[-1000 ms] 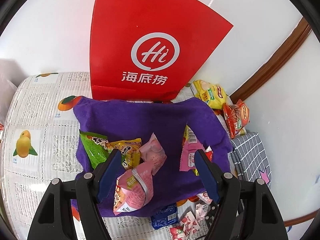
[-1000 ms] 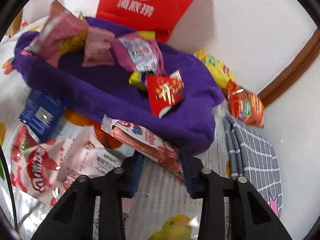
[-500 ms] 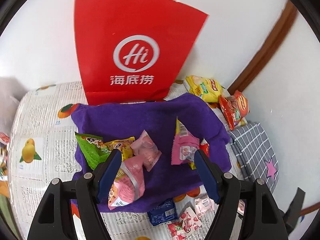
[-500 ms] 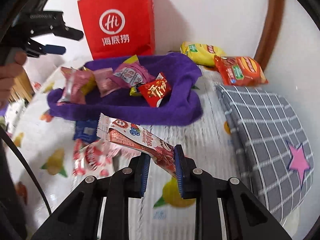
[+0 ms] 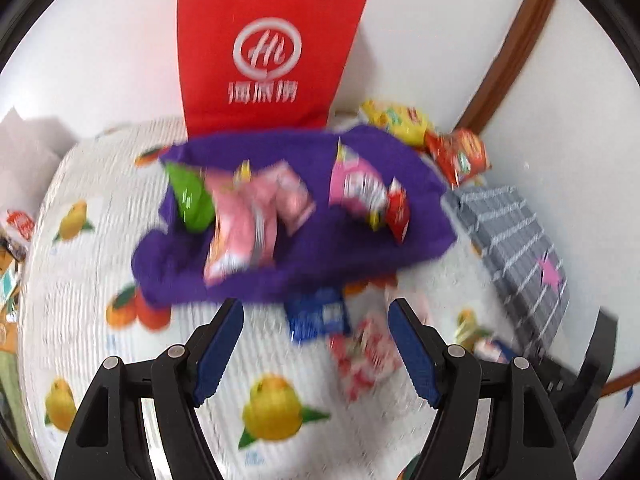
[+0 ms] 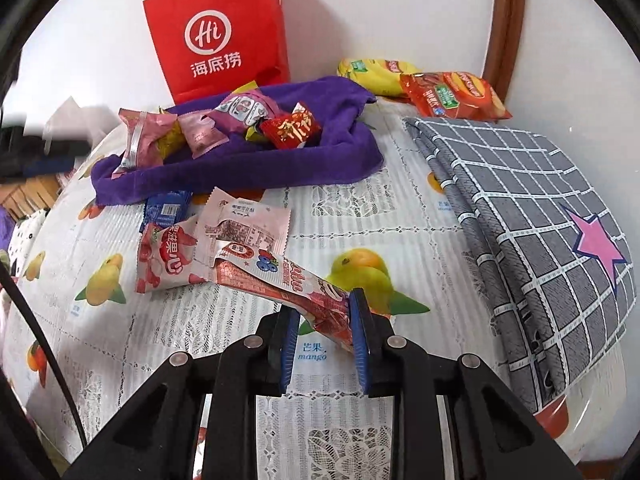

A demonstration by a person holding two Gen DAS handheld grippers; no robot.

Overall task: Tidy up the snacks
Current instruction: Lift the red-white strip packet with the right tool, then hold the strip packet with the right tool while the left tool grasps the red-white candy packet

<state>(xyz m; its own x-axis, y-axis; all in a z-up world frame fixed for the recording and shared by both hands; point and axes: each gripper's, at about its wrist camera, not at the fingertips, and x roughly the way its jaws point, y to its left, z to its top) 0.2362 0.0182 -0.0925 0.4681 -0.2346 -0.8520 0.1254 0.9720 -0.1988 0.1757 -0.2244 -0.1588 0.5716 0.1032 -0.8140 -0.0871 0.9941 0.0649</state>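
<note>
Snack packet (image 6: 280, 280) in right claw (image 6: 324, 332)

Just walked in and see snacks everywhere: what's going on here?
Someone with two handheld grippers is sorting snacks. The right gripper is shut on a long red packet above the table. The left gripper is open and empty. Several snacks already lie on the purple towel; others lie on the tablecloth.
</note>
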